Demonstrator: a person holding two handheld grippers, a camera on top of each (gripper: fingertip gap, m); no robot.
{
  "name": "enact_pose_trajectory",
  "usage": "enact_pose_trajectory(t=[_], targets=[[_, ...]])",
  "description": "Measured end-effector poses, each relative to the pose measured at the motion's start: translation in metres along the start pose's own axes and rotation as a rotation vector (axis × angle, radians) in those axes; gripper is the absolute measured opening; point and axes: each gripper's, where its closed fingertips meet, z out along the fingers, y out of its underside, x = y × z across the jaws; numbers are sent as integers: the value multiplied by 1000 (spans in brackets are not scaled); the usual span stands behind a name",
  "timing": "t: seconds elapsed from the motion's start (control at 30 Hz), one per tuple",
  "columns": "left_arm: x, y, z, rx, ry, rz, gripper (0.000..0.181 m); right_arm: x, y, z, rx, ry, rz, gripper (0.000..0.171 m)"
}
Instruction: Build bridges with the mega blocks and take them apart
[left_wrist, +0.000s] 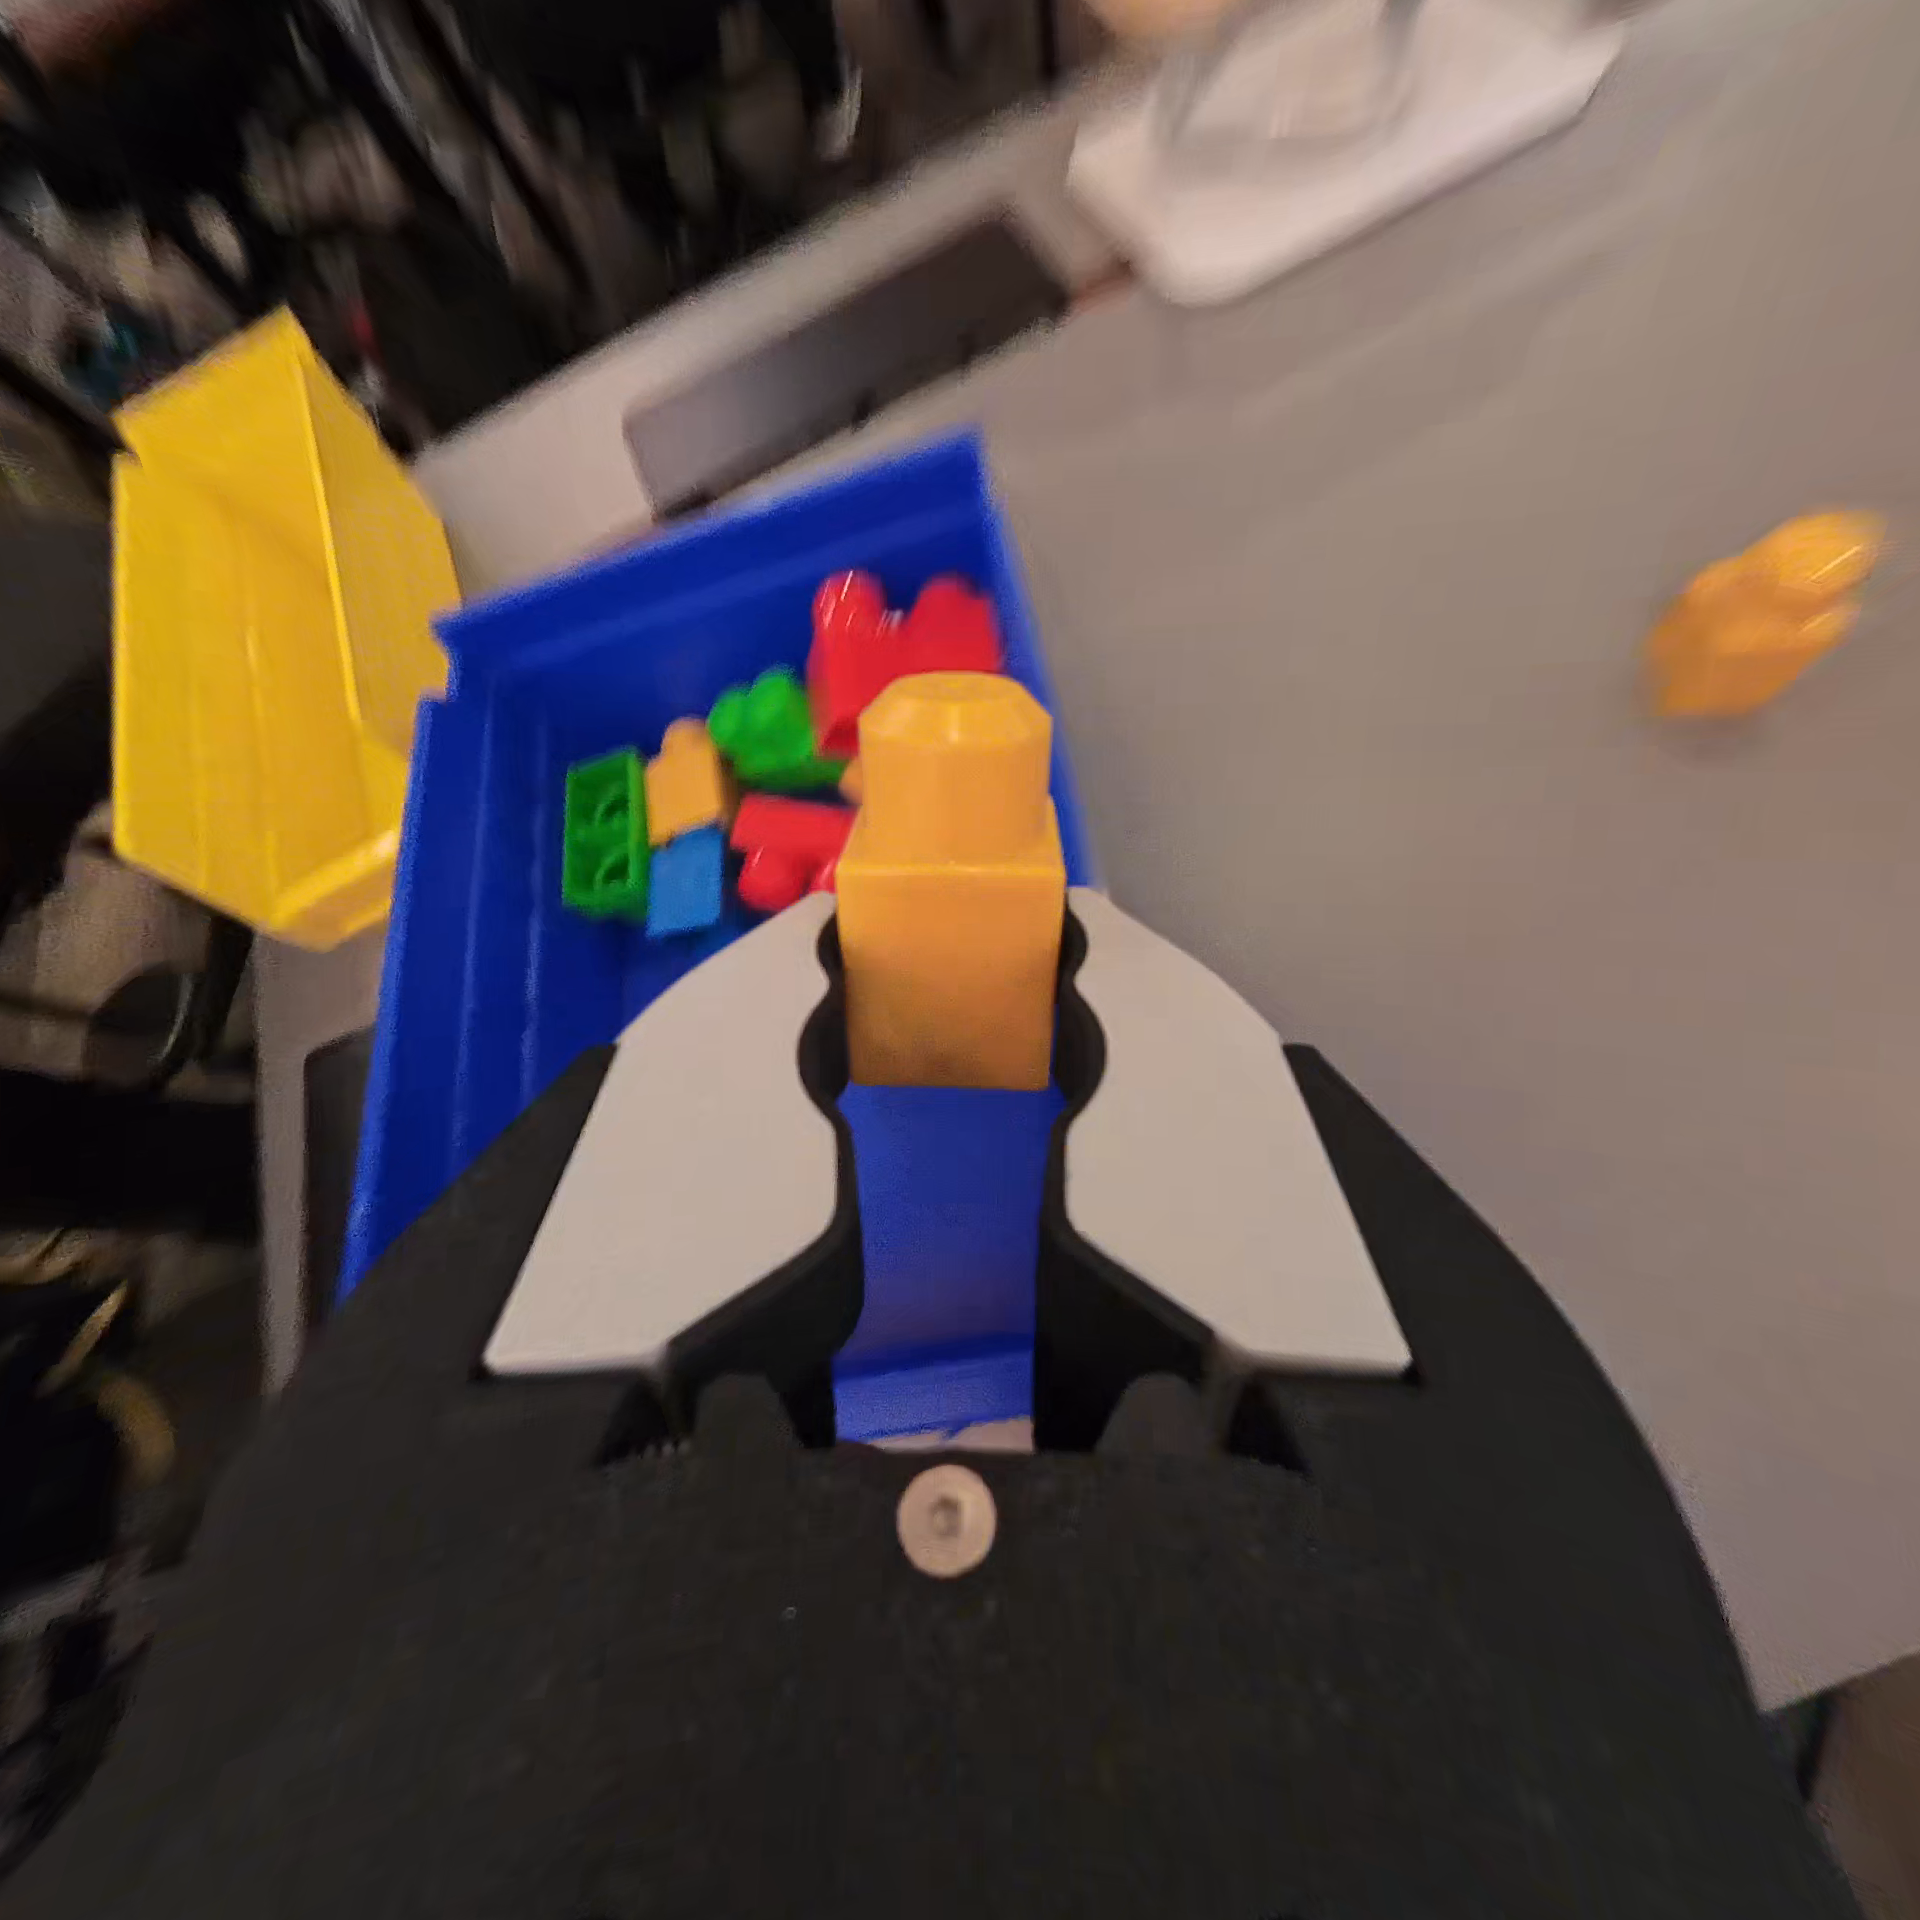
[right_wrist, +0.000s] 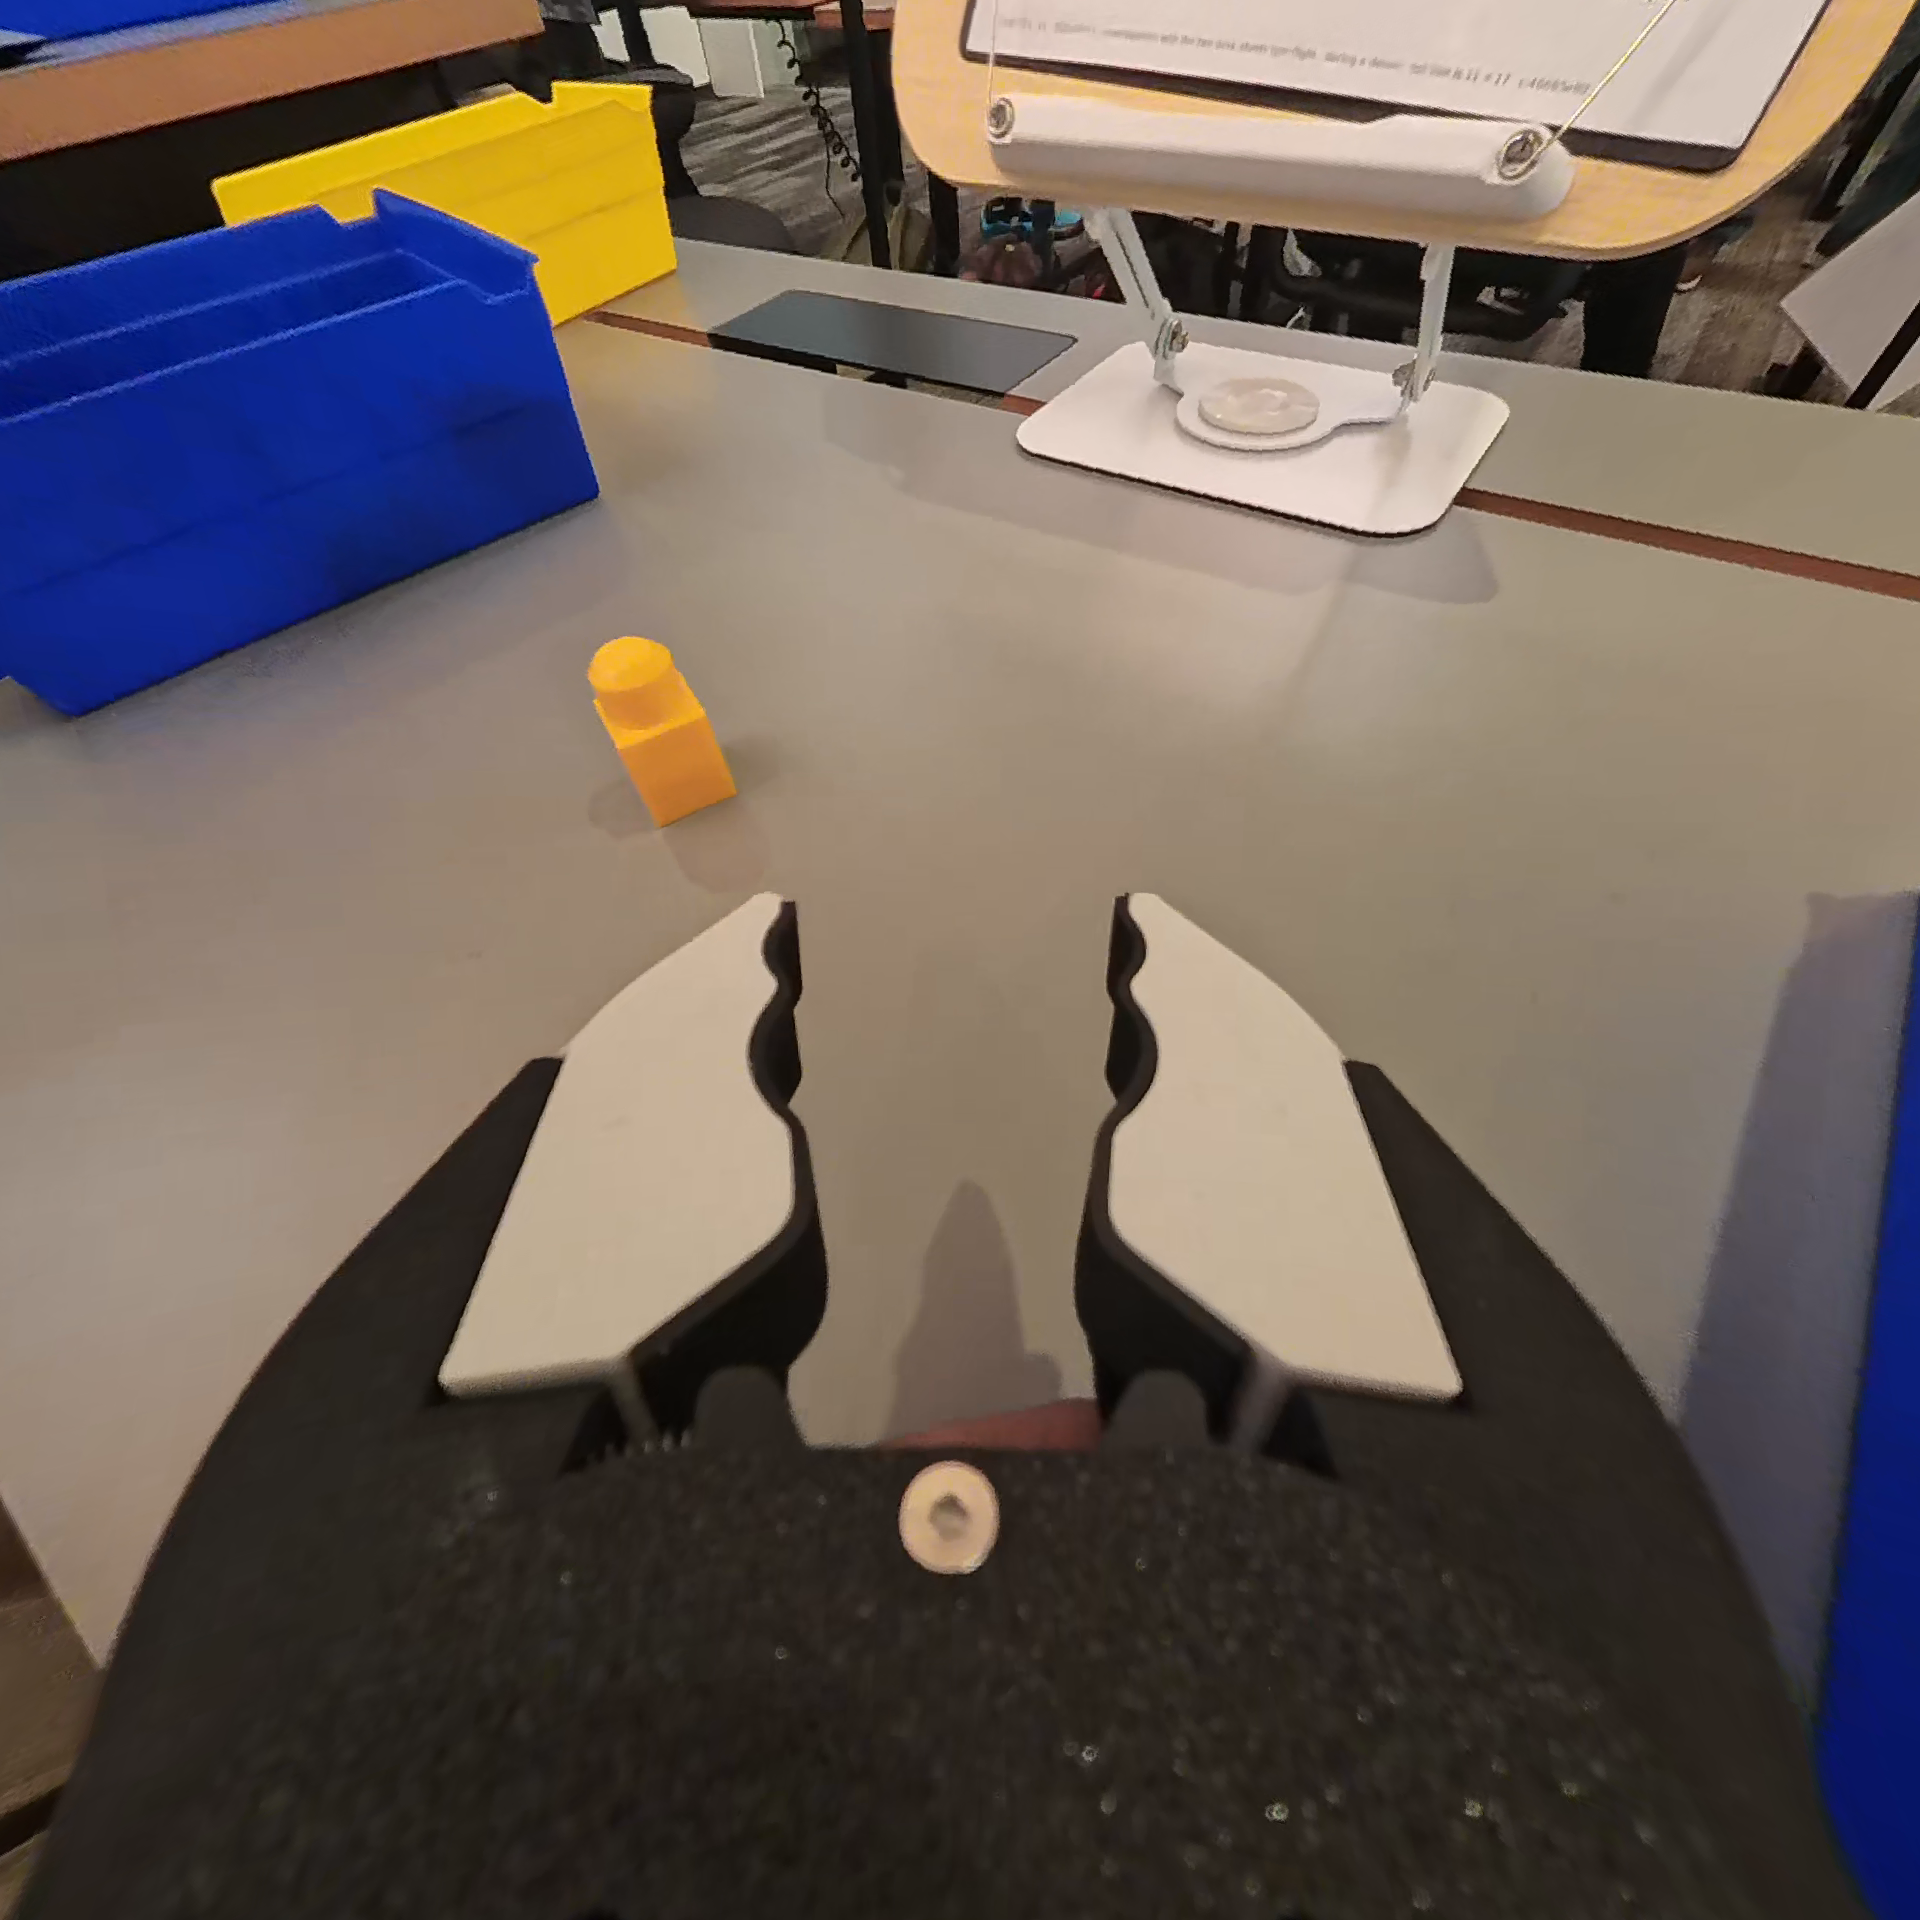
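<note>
Left gripper (left_wrist: 951, 935) gripping orange block (left_wrist: 948, 914) above blue bin (left_wrist: 488, 935) w/ loose blocks, right gripper (right_wrist: 954, 914) hanging open over bench (right_wrist: 1351, 748), 2nd orange block (right_wrist: 661, 732) standing ahead-left.

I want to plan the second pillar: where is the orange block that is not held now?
The loose orange block stands upright on the grey table, just right of the blue bin in the right wrist view, ahead-left of the open right claw.

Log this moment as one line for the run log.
left hand-held gripper: shut on orange block over blue bin | right hand-held gripper: open, empty | second orange block: upright on table
</note>
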Motion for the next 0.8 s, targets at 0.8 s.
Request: enact_pose_trajectory(t=[0.8], targets=[[223, -10, 14, 515, 81, -190, 36, -23, 16, -29, 15, -9, -6, 56]])
